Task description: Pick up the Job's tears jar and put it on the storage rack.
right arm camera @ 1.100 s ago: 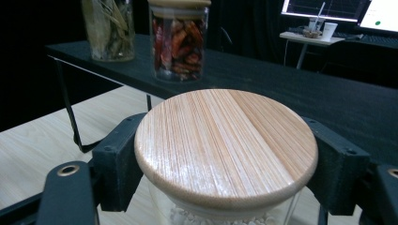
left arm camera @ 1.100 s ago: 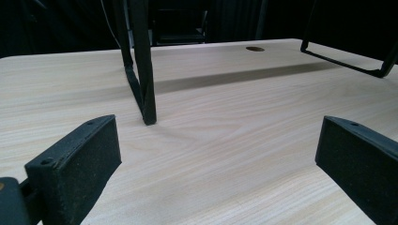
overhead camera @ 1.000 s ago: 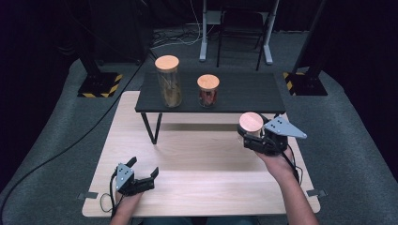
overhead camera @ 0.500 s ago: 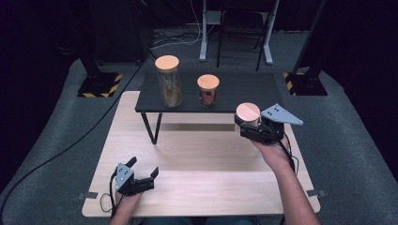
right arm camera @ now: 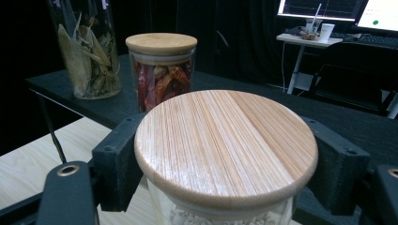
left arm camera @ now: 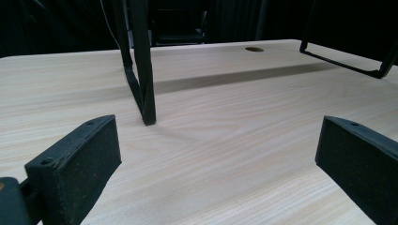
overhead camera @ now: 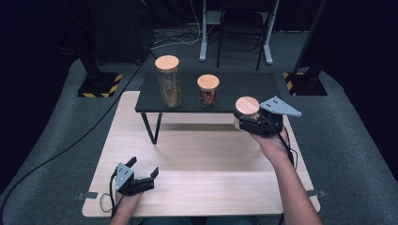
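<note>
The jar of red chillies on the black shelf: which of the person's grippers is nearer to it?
Right. The right gripper holds a third jar just right of the chilli jar, at the shelf's front edge. The left gripper rests open, far down the wooden table.

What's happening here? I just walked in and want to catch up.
A person works with two grippers. The right gripper is shut on a wooden-lidded jar, held in the air at the black shelf's front edge. Two more jars, a tall one and a short one, stand on that shelf. The left gripper rests open on the table, holding nothing.
</note>
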A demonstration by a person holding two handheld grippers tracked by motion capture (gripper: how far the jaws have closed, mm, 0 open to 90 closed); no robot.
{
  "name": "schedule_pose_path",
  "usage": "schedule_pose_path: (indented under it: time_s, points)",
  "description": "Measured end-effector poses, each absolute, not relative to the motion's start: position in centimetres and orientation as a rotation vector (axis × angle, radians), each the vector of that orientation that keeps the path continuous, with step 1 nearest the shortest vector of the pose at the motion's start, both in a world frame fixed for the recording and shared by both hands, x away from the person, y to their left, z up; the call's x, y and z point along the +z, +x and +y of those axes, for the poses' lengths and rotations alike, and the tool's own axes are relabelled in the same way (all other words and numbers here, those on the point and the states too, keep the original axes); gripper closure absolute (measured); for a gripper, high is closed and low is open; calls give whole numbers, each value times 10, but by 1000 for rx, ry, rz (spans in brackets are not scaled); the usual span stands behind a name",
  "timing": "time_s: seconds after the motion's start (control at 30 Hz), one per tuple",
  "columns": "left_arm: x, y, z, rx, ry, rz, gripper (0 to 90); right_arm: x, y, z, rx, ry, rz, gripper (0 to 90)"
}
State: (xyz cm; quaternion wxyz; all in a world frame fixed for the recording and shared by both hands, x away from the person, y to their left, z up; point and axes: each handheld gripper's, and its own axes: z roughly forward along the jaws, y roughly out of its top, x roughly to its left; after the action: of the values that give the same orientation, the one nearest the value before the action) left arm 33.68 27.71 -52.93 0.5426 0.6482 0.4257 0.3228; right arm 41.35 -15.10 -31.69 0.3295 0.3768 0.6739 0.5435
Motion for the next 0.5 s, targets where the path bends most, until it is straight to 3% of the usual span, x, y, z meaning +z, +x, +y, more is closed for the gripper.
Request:
schedule_pose_path:
  time_s: [0.5]
  points:
    - [-529,337,277,766,1539,1012,0,-306,434,-148,1438,1005,1754,223]
